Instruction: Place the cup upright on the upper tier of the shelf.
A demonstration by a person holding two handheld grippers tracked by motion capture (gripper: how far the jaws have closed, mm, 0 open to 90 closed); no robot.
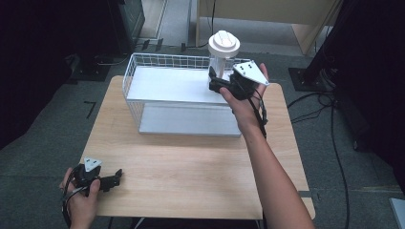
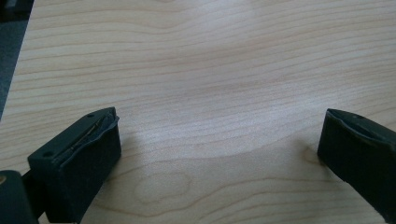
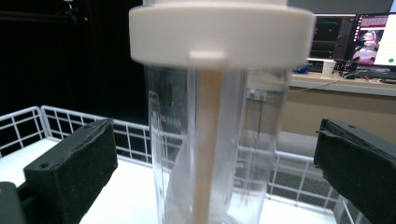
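A tall clear plastic jar with a white lid [image 1: 223,51] stands upright at the right end of the top shelf of a white wire rack [image 1: 143,76]. My right gripper [image 1: 214,80] is open at the jar's lower body. In the right gripper view the jar [image 3: 212,140] stands between the two black jaws, which are wide apart and not touching it. My left gripper [image 1: 116,177] rests low at the table's front left corner. In the left gripper view its jaws are open over bare wood, and the left gripper [image 2: 219,144] holds nothing.
The rack's lower white shelf [image 1: 188,121] sits on the light wooden table [image 1: 191,162]. Cables and dark stands lie on the grey floor around the table. A desk with monitors [image 3: 355,42] shows behind the jar in the right gripper view.
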